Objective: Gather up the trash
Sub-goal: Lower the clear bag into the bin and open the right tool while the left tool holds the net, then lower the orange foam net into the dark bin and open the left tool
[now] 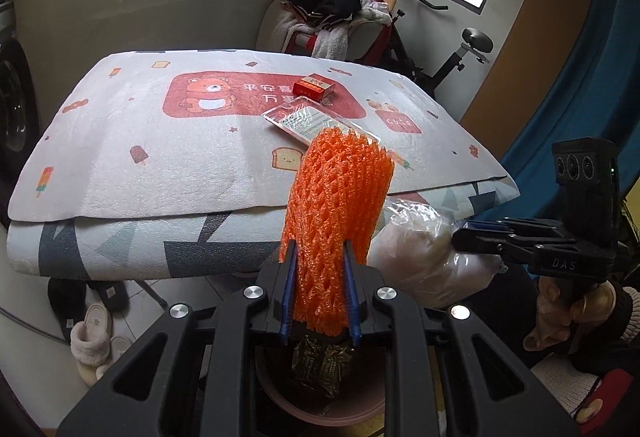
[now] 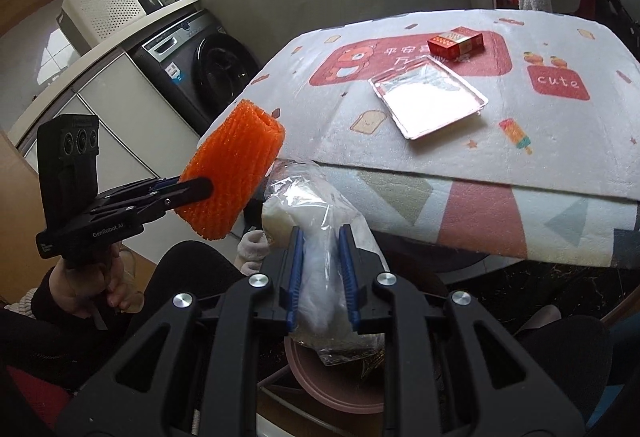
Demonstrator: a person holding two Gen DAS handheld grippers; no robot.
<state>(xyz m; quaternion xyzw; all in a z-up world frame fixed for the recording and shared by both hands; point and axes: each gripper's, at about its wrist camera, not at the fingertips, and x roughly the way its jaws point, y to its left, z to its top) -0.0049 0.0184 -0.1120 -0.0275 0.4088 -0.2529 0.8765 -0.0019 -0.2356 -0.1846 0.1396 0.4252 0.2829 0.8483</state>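
Both grippers pointed downward off the near edge of a table (image 1: 120, 173) covered with a bear-print mat. The left gripper (image 1: 320, 269) had its blue-padded jaws narrowly parted and pressed against an orange foam net sleeve (image 1: 336, 205), which stood upright between them. The right gripper (image 2: 322, 257) was likewise closed on a crumpled clear plastic bag (image 2: 320, 277) with white contents, its jaws only slightly apart. Beneath both sat a pink bin (image 1: 320, 413), just off the table's near edge, with dark crumpled wrapping inside. The left wrist view showed the right gripper from the side, at its right edge, with a gloved hand (image 1: 560, 313) on its handle; the right wrist view showed the left gripper at its left edge, held by a dark-sleeved hand (image 2: 100, 285). Only the right wrist view showed a washing machine (image 2: 200, 65) beyond the table's left side. On the table, near its middle, lay a clear plastic tray (image 2: 430, 97) and, just behind it, a red carton (image 2: 456, 41). A chair piled with clothes (image 1: 336, 13) stood beyond the far edge.
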